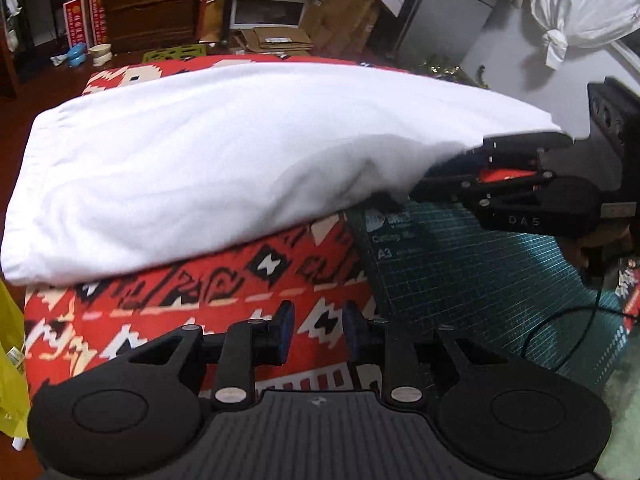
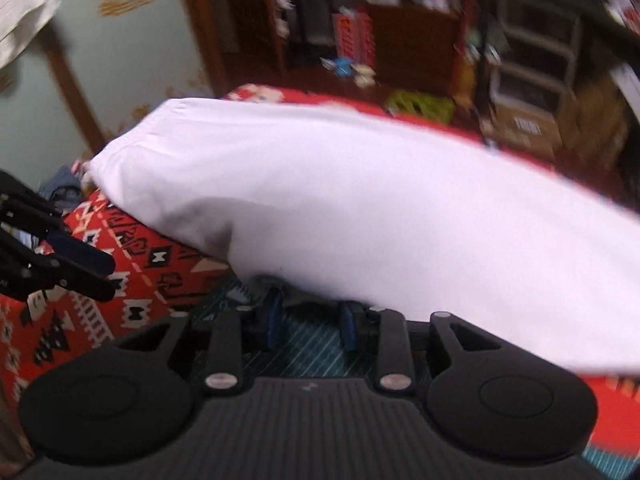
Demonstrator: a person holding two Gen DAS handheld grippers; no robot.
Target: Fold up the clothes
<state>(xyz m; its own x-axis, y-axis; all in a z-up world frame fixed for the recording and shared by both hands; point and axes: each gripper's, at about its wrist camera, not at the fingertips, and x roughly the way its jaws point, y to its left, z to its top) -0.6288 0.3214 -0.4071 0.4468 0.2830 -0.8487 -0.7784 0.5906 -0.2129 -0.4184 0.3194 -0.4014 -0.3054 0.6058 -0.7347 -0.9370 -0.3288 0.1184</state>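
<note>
A white garment (image 1: 192,168), folded over into a long soft rectangle, lies across a table covered by a red patterned cloth (image 1: 224,292), with a dark green cutting mat (image 1: 472,280) showing at its near right corner. There are 2 handheld grippers in play. The left gripper (image 1: 317,334) hangs over the bare red cloth just short of the garment's near edge; its blue pads stand a narrow gap apart with nothing between them, so it holds nothing. The right gripper (image 2: 309,322) sits low over the cutting mat at the garment's near right corner; its pads are also slightly apart, and the white hem droops just beyond their tips rather than being pinched. Seen from the left camera, its tips disappear under the lifted fabric, so contact there is uncertain. The fold in hand looks laid down and released, with another fold probably to come. To do the next step well, each gripper should probably slide under one near corner, catch both layers together, lift evenly, and carry the edge across without dragging the lower layer. The main risk is a one-layer grip pulling the fold open.
</note>
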